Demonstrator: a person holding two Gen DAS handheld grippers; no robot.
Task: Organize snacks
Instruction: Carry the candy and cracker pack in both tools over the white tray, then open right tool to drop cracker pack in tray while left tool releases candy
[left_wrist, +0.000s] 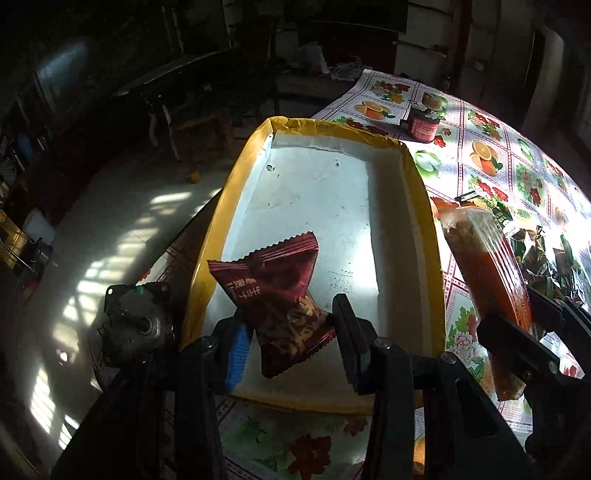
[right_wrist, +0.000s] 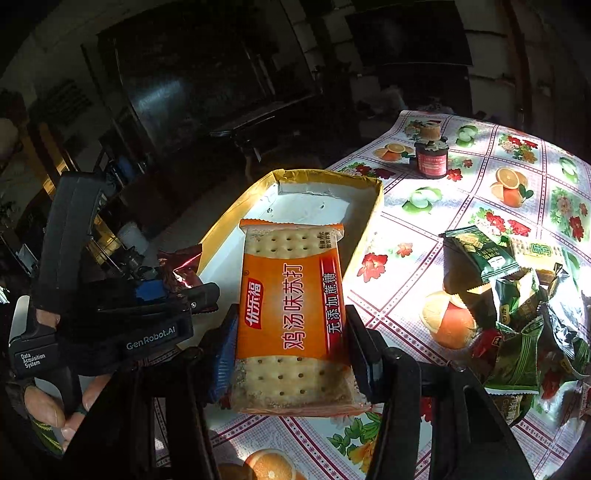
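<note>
Over the near end of the yellow-rimmed box (left_wrist: 236, 206), the left gripper (left_wrist: 291, 332) pinches a dark red snack packet (left_wrist: 280, 288) by its lower half, its crimped top leaning toward eleven o'clock above the white box floor. That packet already hangs inside the rim, so a clean finish, as I judge it, is to lower it close to the floor and let go toward the wall at nine o'clock, leaving room beside it.

At three o'clock in the left view, and centred in the right one, the right gripper (right_wrist: 291, 347) is clamped across the width of an orange cracker pack (right_wrist: 291, 314), which points lengthwise toward the box at twelve o'clock. It hangs just short of the box's near edge, over the fruit-patterned tablecloth (right_wrist: 461, 206). The flat pack should probably travel on toward twelve o'clock, clear the rim, and be laid flat alongside the red packet, not on top.

Farther right, at three o'clock, a heap of green snack packets (right_wrist: 517, 317) lies on the cloth, not yet sorted.
</note>
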